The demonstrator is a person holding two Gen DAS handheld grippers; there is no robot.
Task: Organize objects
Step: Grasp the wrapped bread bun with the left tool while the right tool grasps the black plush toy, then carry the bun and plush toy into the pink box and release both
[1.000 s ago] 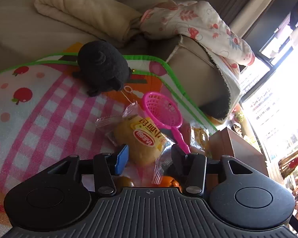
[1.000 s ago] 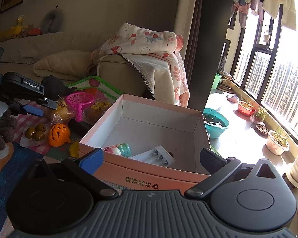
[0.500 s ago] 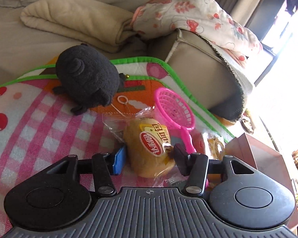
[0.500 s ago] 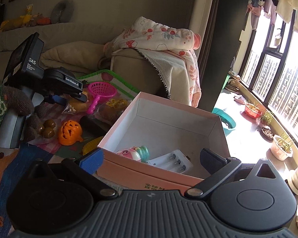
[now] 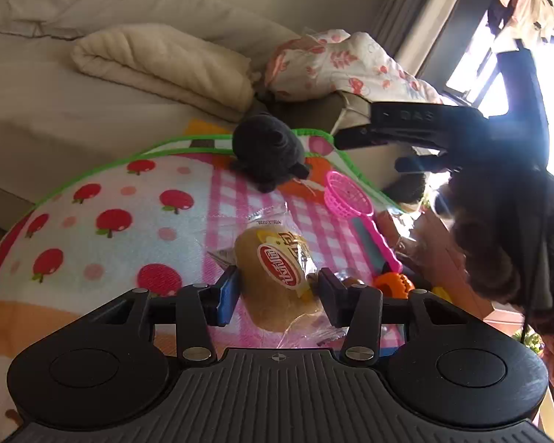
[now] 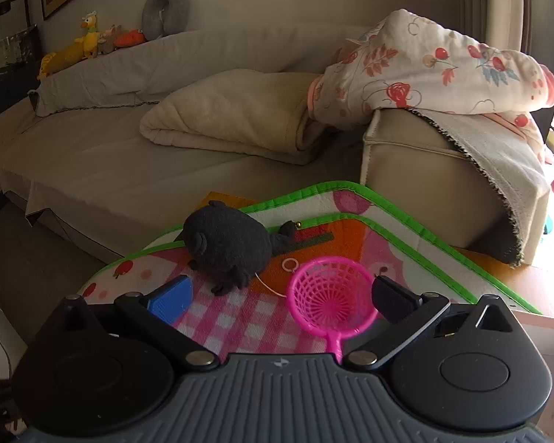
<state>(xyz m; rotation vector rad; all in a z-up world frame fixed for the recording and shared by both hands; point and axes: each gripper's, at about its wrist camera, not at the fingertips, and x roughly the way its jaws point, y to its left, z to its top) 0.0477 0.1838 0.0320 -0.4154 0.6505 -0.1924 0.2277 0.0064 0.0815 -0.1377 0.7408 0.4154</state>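
Note:
A wrapped yellow bread bun [image 5: 280,277] with a red label lies on the pink checked play mat [image 5: 122,221]. My left gripper [image 5: 277,288] has a finger on each side of it, touching the wrapper. A pink toy net scoop [image 5: 351,203] lies to its right, past a black plush toy [image 5: 266,155]. My right gripper [image 6: 280,295] is open above the mat, with the pink scoop [image 6: 328,295] between its fingers and the black plush [image 6: 229,247] just beyond. The right gripper [image 5: 417,129] also shows in the left wrist view.
A beige sofa [image 6: 129,155] with a folded cream blanket [image 6: 232,118] and a floral quilt [image 6: 424,70] stands behind the mat. An orange pumpkin toy [image 5: 393,284] lies right of the bun. A pink box edge [image 6: 535,291] is at the right.
My left gripper has settled around the bun. My right gripper has swung left from the pink box over to the mat, above the pink scoop.

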